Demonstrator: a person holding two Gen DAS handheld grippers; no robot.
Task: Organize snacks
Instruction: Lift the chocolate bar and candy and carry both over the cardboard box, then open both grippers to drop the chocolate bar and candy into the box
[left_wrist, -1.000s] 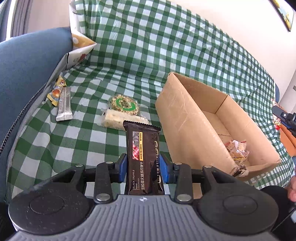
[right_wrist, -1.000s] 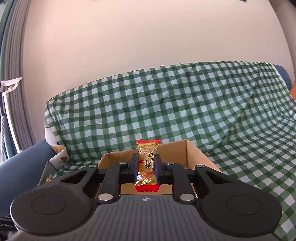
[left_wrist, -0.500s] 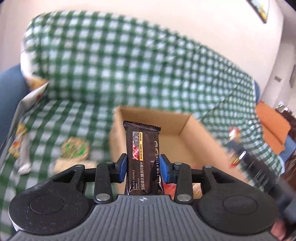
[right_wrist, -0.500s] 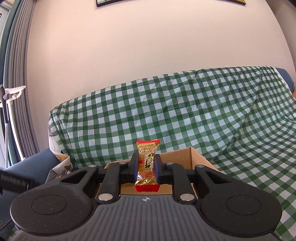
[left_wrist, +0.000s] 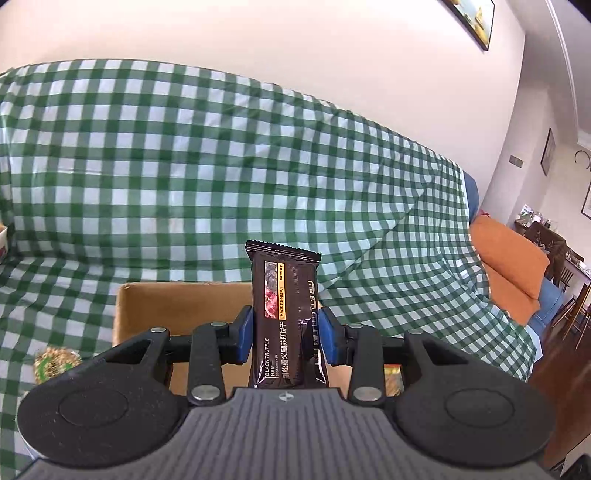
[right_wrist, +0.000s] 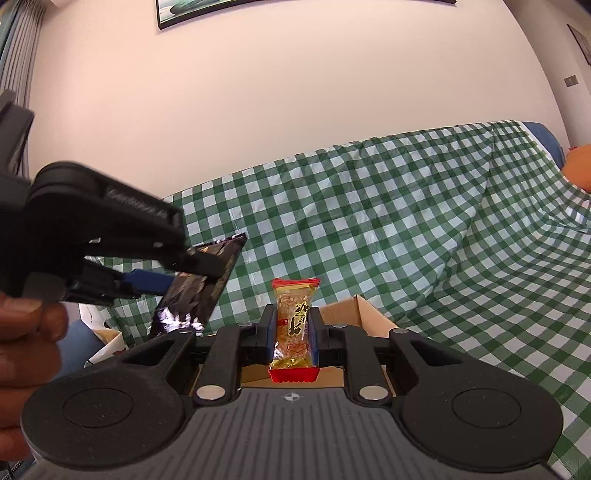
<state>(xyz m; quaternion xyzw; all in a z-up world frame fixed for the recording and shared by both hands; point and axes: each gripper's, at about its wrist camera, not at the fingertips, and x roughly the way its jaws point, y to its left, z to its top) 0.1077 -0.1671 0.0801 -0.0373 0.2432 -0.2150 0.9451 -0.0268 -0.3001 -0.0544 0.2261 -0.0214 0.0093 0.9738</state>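
My left fingers (left_wrist: 286, 338) are clamped on a dark brown black-truffle cracker packet (left_wrist: 284, 317), my right fingers (right_wrist: 293, 334) on a small gold-and-red wrapped sweet (right_wrist: 294, 328); both hang upright above the open brown cardboard box (left_wrist: 177, 306) on the green-checked sofa cover (left_wrist: 184, 177), seemingly ready to drop in.
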